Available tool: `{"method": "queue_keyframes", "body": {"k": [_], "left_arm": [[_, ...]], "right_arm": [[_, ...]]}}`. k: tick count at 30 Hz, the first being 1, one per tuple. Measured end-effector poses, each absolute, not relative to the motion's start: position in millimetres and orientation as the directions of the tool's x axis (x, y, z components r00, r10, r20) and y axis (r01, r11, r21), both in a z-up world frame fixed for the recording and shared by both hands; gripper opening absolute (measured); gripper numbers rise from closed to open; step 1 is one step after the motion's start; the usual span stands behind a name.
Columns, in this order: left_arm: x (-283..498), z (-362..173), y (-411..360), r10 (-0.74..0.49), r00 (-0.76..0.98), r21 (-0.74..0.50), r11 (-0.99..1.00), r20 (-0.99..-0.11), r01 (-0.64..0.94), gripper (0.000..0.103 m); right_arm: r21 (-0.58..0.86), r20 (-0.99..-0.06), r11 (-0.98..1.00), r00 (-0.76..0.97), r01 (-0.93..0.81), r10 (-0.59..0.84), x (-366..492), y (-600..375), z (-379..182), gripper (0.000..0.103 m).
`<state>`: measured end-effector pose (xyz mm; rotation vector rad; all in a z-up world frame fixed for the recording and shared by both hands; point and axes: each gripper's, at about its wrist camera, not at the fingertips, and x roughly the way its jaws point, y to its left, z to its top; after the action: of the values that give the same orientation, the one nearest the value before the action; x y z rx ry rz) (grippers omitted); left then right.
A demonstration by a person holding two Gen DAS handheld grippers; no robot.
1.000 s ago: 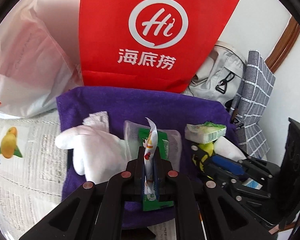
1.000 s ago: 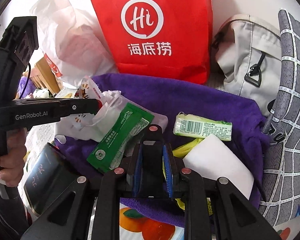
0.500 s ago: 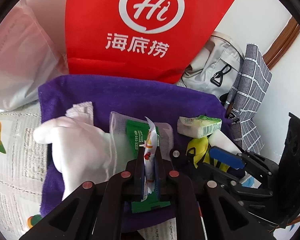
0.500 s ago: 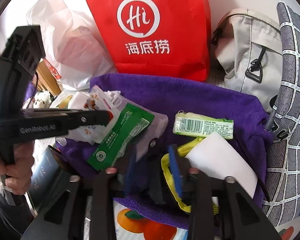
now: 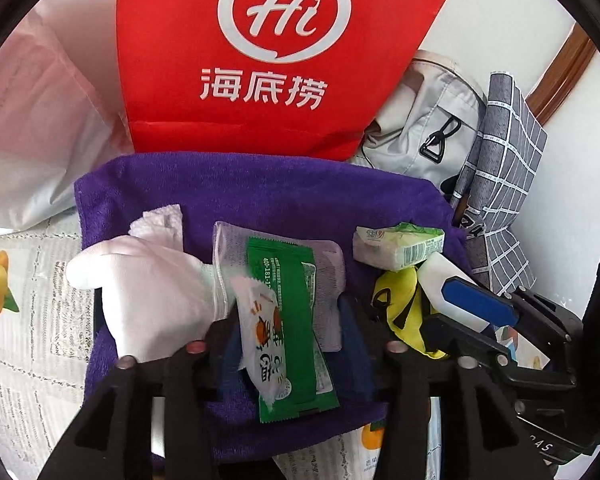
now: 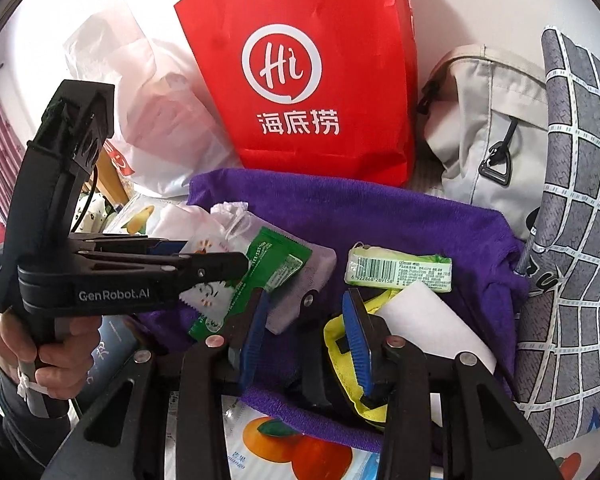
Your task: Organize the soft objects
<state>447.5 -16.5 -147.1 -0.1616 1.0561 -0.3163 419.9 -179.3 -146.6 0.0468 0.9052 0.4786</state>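
Soft things are spread on a purple towel (image 5: 284, 192) laid over newspaper (image 5: 24, 344) on the desk. In the left wrist view the left tool (image 5: 292, 344) is seen with its jaws wide apart; a white snack packet (image 5: 260, 336) lies loose between them, gripped by neither finger, resting on a green sachet (image 5: 296, 320). The sachet in turn lies on a pale mesh pouch (image 5: 332, 256). Just left of the pouch a white glove (image 5: 148, 304) is spread, with a crumpled white cloth (image 5: 160, 220) touching its far edge. To the right, a green-and-white tissue pack (image 5: 400, 244) sits on the towel, and near it a yellow item (image 5: 400, 304) with black trim and a white block (image 5: 440, 272) are partly hidden by the right tool (image 5: 472, 316).

In the right wrist view the right tool (image 6: 308, 336) is also spread open, its blue pads (image 6: 356, 340) clear of any grip. One finger is set against the yellow item (image 6: 340, 344), which is not clamped; the white block (image 6: 436, 324) lies just beside it, and the tissue pack (image 6: 400, 268) beyond. The left tool (image 6: 216, 256) is seen from the side, held in a hand (image 6: 32, 344), its fingers parted above and below the packet (image 6: 208, 264); whether they touch it cannot be told from here.

Behind the towel a red paper bag (image 6: 308, 92) stands upright, flanked by a white plastic bag (image 6: 148, 120), a grey backpack (image 6: 488, 136) and a grey checked cloth (image 6: 572, 240).
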Motion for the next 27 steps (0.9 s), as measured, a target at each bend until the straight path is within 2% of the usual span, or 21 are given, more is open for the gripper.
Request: {"method": "queue_keyframes", "body": {"k": [2,9,12,14,16,21,25,27], "left_arm": [[445.9,-143.0,-17.2,-0.314,0.464,-0.261,0.949,-0.828,0.176,0.052],[434.3,-127.0,-22.7,-0.236,0.502,-0.172,0.97,-0.832,0.17,0.057],[423.0,-117.4,-22.7,-0.21,0.528,-0.146,0.976,-0.823,0.161,0.065],[411.8,-112.5,-20.3,-0.203,0.538,-0.144,0.978,-0.818,0.15,0.07],[401.0,-108.9,-18.7,-0.19,0.539,-0.136,0.981,-0.821,0.137,0.07],[367.4,-96.7,-15.6,-0.168,0.549,-0.125,0.985,-0.819,0.116,0.07],[331.7,-81.2,-16.0,-0.141,0.574,-0.1,0.99,-0.806,0.102,0.074],[313.4,-71.6,-16.9,-0.128,0.591,-0.086,0.991,-0.797,0.099,0.074]], "right_arm": [[0.238,-0.741,0.895,0.525,-0.377,0.418,419.2,-179.6,-143.6,0.039],[0.234,-0.72,0.9,0.557,-0.368,0.414,410.8,-187.6,-126.9,0.039],[0.229,-0.713,0.906,0.572,-0.355,0.404,404.8,-191.6,-118.8,0.039],[0.23,-0.706,0.911,0.586,-0.343,0.399,396.5,-195.6,-113.0,0.042],[0.231,-0.705,0.915,0.59,-0.332,0.392,386.7,-199.1,-108.5,0.046],[0.223,-0.709,0.925,0.6,-0.309,0.371,356.9,-205.3,-97.6,0.048],[0.232,-0.711,0.932,0.604,-0.28,0.359,327.4,-210.3,-89.7,0.058],[0.229,-0.713,0.937,0.609,-0.265,0.347,310.0,-211.8,-84.4,0.059]]}}
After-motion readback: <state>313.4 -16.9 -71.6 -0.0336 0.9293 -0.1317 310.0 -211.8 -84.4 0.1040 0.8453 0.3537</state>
